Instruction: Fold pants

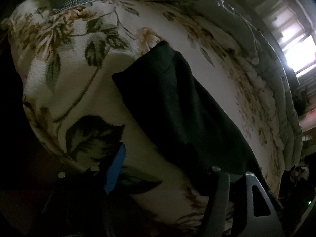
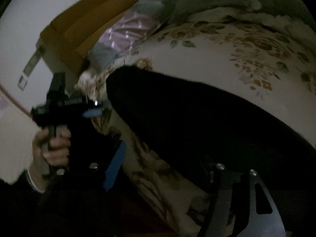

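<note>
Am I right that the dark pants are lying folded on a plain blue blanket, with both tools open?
Not quite. The dark pants do lie folded, and the left tool and right tool are open, but the blanket is cream with a flower-and-leaf print, not plain blue. The left wrist view shows it best.

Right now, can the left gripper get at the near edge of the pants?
Probably yes. The left gripper is open and aimed down at the dark pants lying flat on the floral blanket. Nothing sits between its fingers and the cloth edge; the right gripper is off to the side.
</note>
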### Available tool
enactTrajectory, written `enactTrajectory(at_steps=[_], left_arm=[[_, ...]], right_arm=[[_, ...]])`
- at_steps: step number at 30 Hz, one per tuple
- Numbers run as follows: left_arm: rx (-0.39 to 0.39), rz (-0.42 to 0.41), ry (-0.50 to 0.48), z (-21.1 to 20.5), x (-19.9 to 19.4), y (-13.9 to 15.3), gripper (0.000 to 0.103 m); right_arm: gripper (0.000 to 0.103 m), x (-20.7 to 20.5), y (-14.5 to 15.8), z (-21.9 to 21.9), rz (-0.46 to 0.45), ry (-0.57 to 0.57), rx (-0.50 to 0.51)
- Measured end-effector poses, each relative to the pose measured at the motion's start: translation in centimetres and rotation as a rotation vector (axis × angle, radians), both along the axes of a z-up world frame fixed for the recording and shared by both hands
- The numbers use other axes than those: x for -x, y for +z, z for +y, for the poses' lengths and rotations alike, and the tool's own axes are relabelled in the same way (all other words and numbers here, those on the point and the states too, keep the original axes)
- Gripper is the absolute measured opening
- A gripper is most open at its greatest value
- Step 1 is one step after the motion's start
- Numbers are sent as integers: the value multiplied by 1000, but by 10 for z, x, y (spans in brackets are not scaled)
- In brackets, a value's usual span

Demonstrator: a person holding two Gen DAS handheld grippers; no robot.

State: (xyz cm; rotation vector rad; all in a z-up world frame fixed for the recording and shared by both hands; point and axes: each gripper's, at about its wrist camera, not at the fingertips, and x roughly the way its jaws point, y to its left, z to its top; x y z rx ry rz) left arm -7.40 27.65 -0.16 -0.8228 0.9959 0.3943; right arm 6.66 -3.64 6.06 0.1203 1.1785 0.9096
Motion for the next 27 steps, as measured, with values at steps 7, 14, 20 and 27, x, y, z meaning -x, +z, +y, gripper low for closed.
enactTrajectory(at_steps=[7,14,20,27], left_arm=[[12,19,30,9,-8,-4,73],[-9,54,41,17,-23,-8,73],[8,69,59,27,-26,-19,73],[31,63,75,36,-25,-33,73]], right_arm=[[103,-31,8,-19,18,-223,-14],[102,-77,1,-10,3,-261,-79],[69,-129,-36,25,101,-177,6],[44,-146,-86,63,189,-6,146]])
